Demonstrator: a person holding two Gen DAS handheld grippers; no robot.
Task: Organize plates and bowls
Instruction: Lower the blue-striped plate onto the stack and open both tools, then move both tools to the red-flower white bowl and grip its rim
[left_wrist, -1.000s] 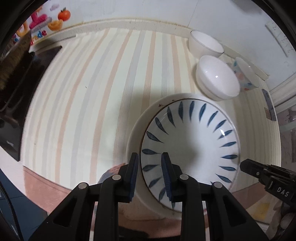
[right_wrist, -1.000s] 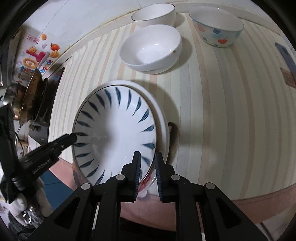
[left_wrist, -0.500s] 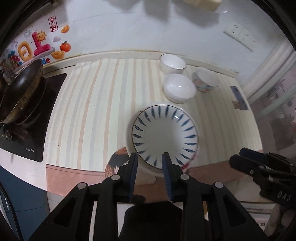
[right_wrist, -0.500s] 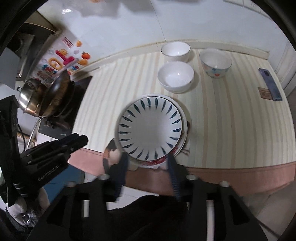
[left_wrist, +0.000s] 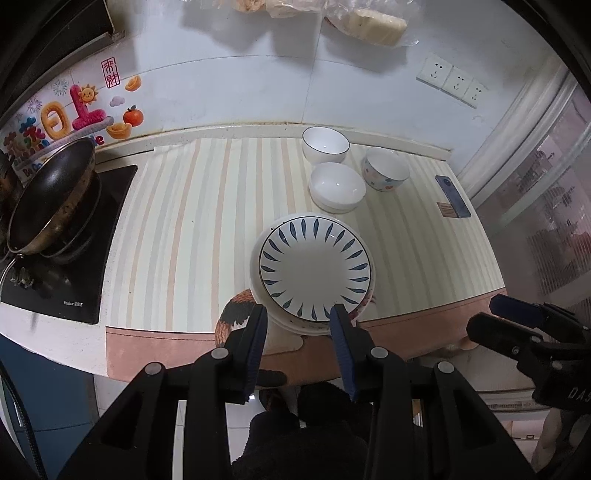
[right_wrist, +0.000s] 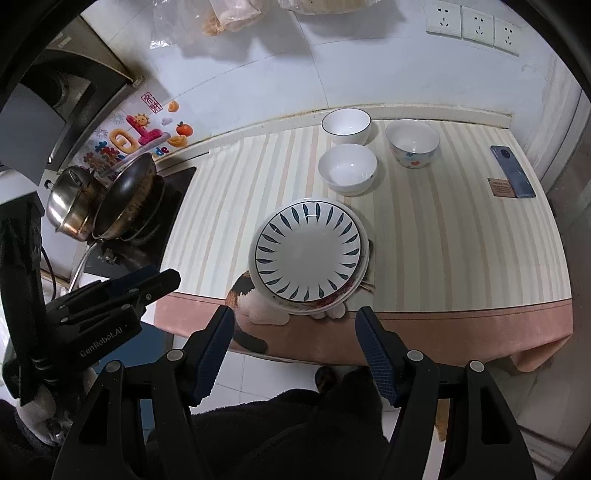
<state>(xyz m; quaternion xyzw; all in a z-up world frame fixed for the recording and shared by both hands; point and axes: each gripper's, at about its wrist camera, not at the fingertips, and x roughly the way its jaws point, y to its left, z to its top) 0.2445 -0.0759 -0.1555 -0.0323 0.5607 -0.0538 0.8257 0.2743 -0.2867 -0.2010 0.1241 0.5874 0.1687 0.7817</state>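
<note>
Both claws released, left claw (left_wrist: 298, 325) and right claw (right_wrist: 294, 326) hanging off striped tabletop (right_wrist: 424, 240), blue-leaf white plate (right_wrist: 308, 251) topping stack, three bowls behind

Both my wrist views sharp at centre, evenly lit — cool, diffuse indoor light from above. Strong fisheye bending: striped tablecloth (left_wrist: 207, 229) lines curve outward, black vignette rings every edge. Small glare spots on blue-leaf plate (right_wrist: 308, 251) rim and inside white bowl (right_wrist: 347, 168). Soft shadows fall right of bowls and plate stack. Window (left_wrist: 546, 206) at right of my left view washed out, hazy. Wall bags cast faint grey shadows.
</note>
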